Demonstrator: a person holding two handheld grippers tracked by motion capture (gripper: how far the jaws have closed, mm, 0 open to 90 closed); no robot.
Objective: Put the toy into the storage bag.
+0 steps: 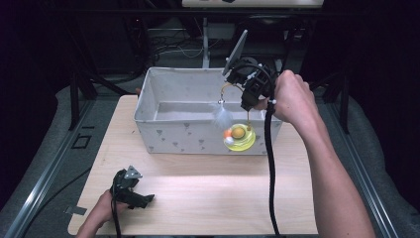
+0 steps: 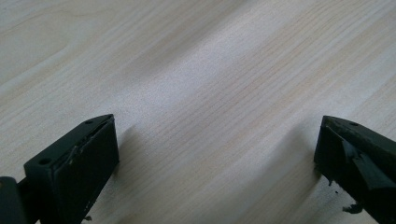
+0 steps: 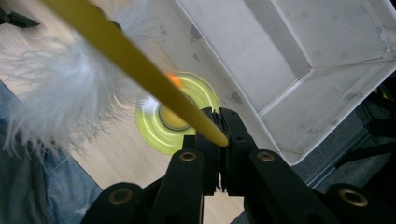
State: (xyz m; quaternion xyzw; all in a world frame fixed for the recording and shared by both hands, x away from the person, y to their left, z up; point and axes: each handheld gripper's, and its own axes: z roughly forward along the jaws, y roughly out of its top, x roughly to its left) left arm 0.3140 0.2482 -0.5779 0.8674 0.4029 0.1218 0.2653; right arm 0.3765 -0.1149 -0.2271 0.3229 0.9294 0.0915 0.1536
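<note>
Toy (image 1: pixel 239 137), a cat teaser with a yellow-green round base, an orange ball and a white ball on it, and a thin yellow wand (image 3: pixel 135 60) carrying a white feather (image 1: pixel 223 117), hangs in the air at the near right corner of the white fabric bin (image 1: pixel 163 134), over its front wall. Right gripper (image 1: pixel 250 94) has its jaws closed on the wand end; in the right gripper view the wand runs from the jaws up and away, with the feather beside it and the base below. Long axis of the wand appears roughly vertical from the high view, curving over at the top, base downward. Judged step: transfer of the toy between the table and the bin; direction cannot be told. A next move would call for clearing the front wall before lowering or releasing. Left gripper (image 1: pixel 130 191) rests on the wooden table (image 1: pixel 208 198) at the near left, jaws spread wide and holding nothing.
</note>
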